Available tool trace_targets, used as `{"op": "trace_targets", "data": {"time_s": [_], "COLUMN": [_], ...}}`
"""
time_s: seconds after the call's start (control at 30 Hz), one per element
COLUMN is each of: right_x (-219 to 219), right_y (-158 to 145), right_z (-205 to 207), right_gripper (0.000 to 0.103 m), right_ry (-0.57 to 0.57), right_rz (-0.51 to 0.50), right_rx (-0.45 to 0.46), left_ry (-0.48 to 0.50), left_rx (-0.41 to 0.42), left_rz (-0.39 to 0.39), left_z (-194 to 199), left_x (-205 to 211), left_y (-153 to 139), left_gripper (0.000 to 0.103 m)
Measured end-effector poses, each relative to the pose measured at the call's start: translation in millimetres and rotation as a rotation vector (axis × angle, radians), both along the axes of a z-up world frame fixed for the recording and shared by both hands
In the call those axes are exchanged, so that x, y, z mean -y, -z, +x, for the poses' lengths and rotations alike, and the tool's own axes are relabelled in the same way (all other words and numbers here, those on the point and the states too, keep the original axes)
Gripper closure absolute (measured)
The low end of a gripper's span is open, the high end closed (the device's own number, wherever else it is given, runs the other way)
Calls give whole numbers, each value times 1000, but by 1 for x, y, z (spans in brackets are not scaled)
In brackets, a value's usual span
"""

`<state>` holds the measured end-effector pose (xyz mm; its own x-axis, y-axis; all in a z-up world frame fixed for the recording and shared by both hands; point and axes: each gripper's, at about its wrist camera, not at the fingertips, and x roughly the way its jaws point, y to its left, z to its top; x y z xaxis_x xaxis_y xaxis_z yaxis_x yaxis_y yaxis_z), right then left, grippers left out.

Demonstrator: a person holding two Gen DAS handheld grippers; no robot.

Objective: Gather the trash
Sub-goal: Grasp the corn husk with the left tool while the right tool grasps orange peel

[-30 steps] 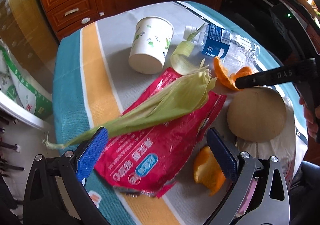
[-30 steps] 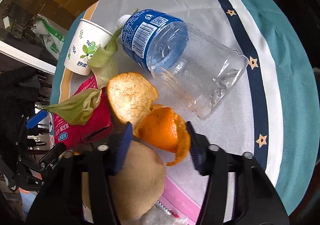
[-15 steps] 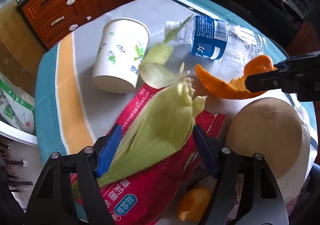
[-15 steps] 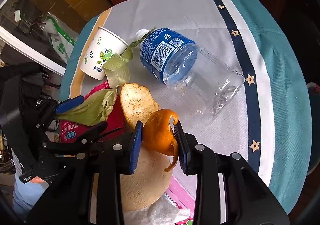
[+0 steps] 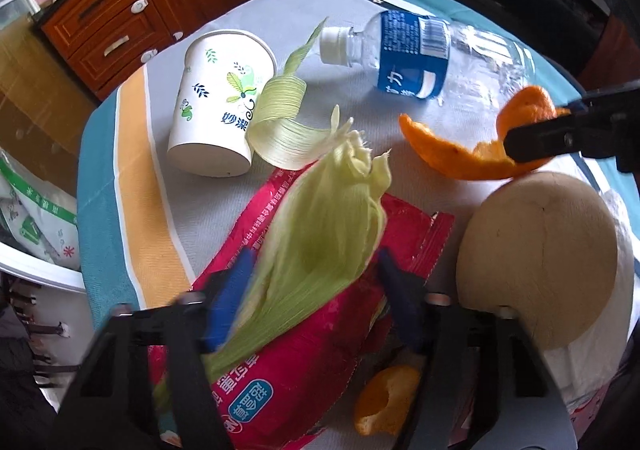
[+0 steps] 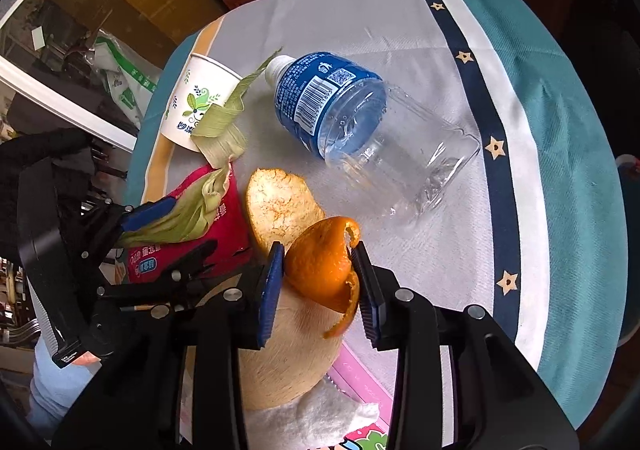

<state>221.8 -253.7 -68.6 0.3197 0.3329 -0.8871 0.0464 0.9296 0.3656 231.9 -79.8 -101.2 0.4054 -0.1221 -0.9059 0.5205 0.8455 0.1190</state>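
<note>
A: Left wrist view. Showing what between the pads?

B: Showing the left claw (image 5: 312, 278) closing on the corn husk (image 5: 320, 242), both blue pads meeting the leaf's edges. Lying under the husk, touching it: the red packet (image 5: 280, 382), flat on the striped worktop (image 5: 132, 170).

A: Lying farther back?

B: Resting on its side, the paper cup (image 5: 220, 106), with a curled husk strip (image 5: 280, 122) touching it. Lying beside that strip, cap toward the cup: the clear bottle (image 5: 412, 54). Sitting at the right, the round tan fruit (image 5: 536, 262). Hanging just above it, the orange peel (image 5: 452, 158), pinched in the right claw (image 5: 532, 126). Lying near the bottom edge, a second peel piece (image 5: 384, 402).

A: Right wrist view. Gripping or spread?

B: Pinching the orange peel (image 6: 320, 262) between the two pads of the right claw (image 6: 320, 282), while easing open slightly; peel raised off the worktop, just above the tan fruit. Lying beyond, the bottle on the grey cloth. Appearing at the left, the left claw (image 6: 188, 226), one blue pad pressing on top of the corn husk (image 6: 200, 206), over the red packet. Lying behind those, the cup.
</note>
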Motion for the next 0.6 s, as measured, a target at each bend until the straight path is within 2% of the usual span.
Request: {"op": "trace_targets", "data": {"time_s": [0.07,0.1,0.13,0.27,0.4,0.47,0.53,0.6], "right_x": [-2,-4,-7,-13,-8,-5,-5,-5], "right_y": [3,3,4,7,17,21,19,17], "right_z": [1,1,2,4,7,7,7,6], "right_gripper": [51,42,38,34,34,45,70,71], "right_ry": [-7,-12,-22,-30,2,17,16,11], "right_rz": [17,13,7,-4,-8,-2,-30,-38], "right_rx": [-17,-20,-20,-26,-44,-38,-19,-12], "left_ry": [-12,-8,-2,18,-6,-13,-10,9], "left_rx": [16,23,26,19,-22,-29,-20,-4], "left_rz": [-26,-45,-69,-125,-152,-159,-168,-175], "left_z": [-2,-4,-5,-8,-4,-2,-5,-9], "left_x": [-2,-2,-3,-5,-10,-13,-13,-10], "left_y": [-6,-11,-16,-28,-19,-15,-16,-20], "left_gripper": [91,97,99,100,99,99,99,99]}}
